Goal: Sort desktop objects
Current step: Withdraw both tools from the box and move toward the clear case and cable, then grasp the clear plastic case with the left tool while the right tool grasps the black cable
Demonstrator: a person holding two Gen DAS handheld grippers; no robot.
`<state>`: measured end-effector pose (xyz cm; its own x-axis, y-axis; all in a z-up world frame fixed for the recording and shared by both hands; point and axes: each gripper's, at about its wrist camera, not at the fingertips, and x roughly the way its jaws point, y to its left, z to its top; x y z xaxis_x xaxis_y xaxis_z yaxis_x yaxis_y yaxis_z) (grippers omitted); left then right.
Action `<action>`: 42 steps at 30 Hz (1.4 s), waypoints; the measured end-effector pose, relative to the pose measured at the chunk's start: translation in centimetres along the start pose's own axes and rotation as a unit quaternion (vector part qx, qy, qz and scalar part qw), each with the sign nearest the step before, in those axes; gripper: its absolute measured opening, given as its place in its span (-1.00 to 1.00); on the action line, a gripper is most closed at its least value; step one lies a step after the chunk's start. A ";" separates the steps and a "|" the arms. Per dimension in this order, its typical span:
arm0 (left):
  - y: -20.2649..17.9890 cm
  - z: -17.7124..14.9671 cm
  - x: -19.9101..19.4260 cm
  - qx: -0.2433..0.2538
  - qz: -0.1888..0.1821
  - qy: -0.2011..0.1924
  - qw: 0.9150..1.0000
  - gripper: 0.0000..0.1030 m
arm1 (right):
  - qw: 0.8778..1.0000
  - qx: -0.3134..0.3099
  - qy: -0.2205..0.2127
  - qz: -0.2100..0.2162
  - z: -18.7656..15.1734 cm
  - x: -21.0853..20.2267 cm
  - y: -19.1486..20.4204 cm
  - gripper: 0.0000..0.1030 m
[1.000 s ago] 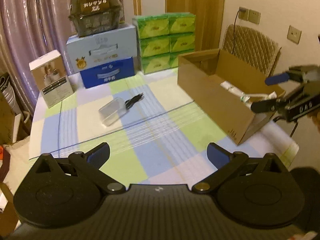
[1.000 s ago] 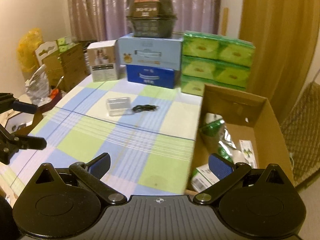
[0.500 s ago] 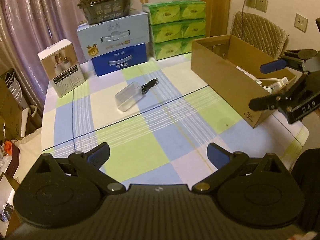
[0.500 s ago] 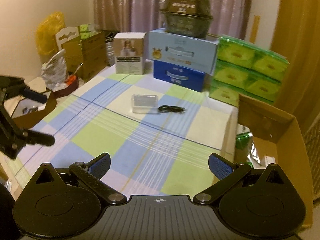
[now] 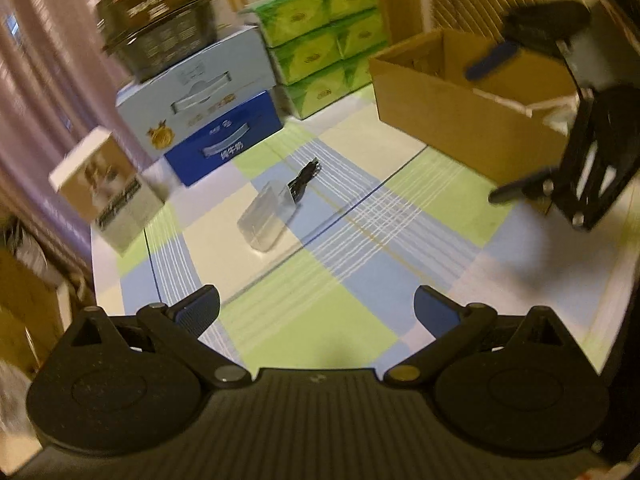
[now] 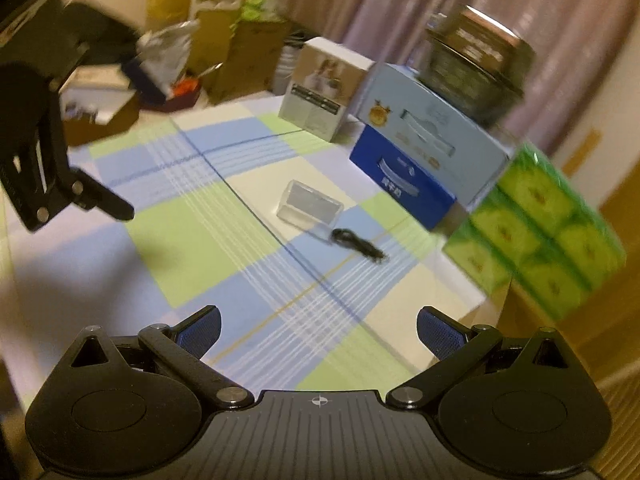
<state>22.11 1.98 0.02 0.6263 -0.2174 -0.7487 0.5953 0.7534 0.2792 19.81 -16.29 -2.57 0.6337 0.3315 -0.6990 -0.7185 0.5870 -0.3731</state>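
The clear plastic case (image 5: 269,216) lies flat on the checked tablecloth (image 5: 340,320), near the middle of the table, and everything else can be placed from it. Touching or just beside its far end — the blur makes it hard to say which — is a small coiled black cable (image 5: 305,174). Beyond the case stands a dark blue box (image 5: 224,142) with a pale blue box (image 5: 196,88) on top, and stacked green tissue packs (image 5: 320,40) just beside those. A white product box (image 5: 106,192) stands to the case's left in the left wrist view. The open cardboard box (image 5: 452,108) sits well to its right.

The left gripper (image 5: 316,312) hovers above the cloth on the near side of the case, fingers spread wide, nothing between them. The right gripper (image 6: 318,328) does likewise — pads apart, empty, the case ahead of it.
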 end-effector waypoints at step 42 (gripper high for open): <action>5.2 3.8 17.1 0.256 -0.035 0.016 0.966 0.97 | 0.937 -0.337 0.056 0.066 2.4 16.7 -7.1 0.96</action>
<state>37.76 -0.18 -9.05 0.5646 -0.2304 -0.7925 0.8113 0.3311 0.4818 36.19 -13.16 -10.13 0.5198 0.2661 -0.8118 -0.8302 -0.0667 -0.5535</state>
